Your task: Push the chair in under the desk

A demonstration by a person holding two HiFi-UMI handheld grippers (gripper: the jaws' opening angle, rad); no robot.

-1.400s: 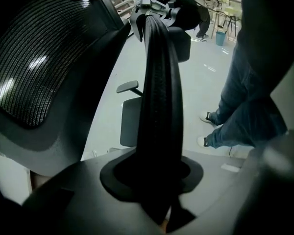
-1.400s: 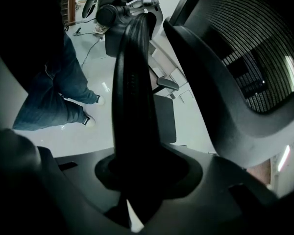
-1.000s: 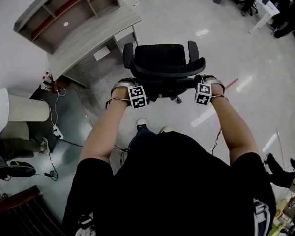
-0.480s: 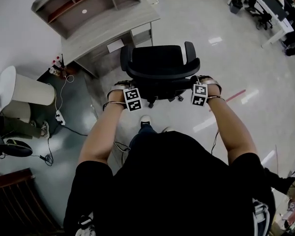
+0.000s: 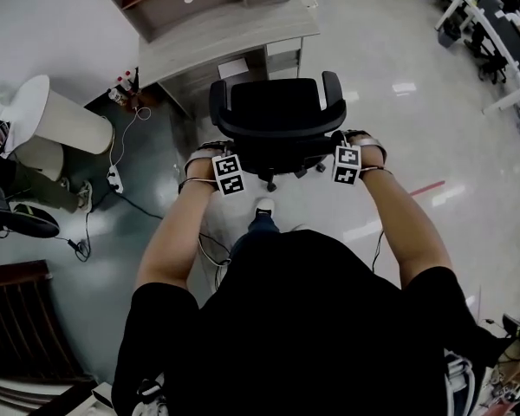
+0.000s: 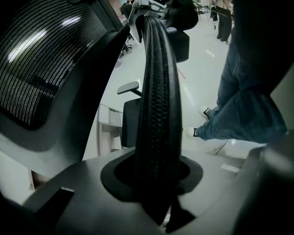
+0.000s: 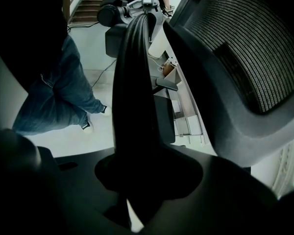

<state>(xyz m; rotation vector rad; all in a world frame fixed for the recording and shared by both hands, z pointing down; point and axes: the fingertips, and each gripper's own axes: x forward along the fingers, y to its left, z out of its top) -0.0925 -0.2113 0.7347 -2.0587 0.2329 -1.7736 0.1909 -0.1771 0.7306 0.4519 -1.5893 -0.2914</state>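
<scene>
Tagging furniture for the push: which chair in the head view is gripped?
The black office chair facing the grey desk: left gripper and right gripper clamp its backrest rim. The brown wooden chair at lower left stands untouched.

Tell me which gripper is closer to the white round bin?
Left. The left gripper grips the back of the black mesh office chair on the side toward the white round bin; the right gripper grips its far side.

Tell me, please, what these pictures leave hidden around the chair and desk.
- Head view: the chair backrest hides the jaws of the left gripper and right gripper.
- Head view: the desk top covers most of the space beneath it.
- Right gripper view: shadow swallows where the jaws meet the backrest rim.
</scene>
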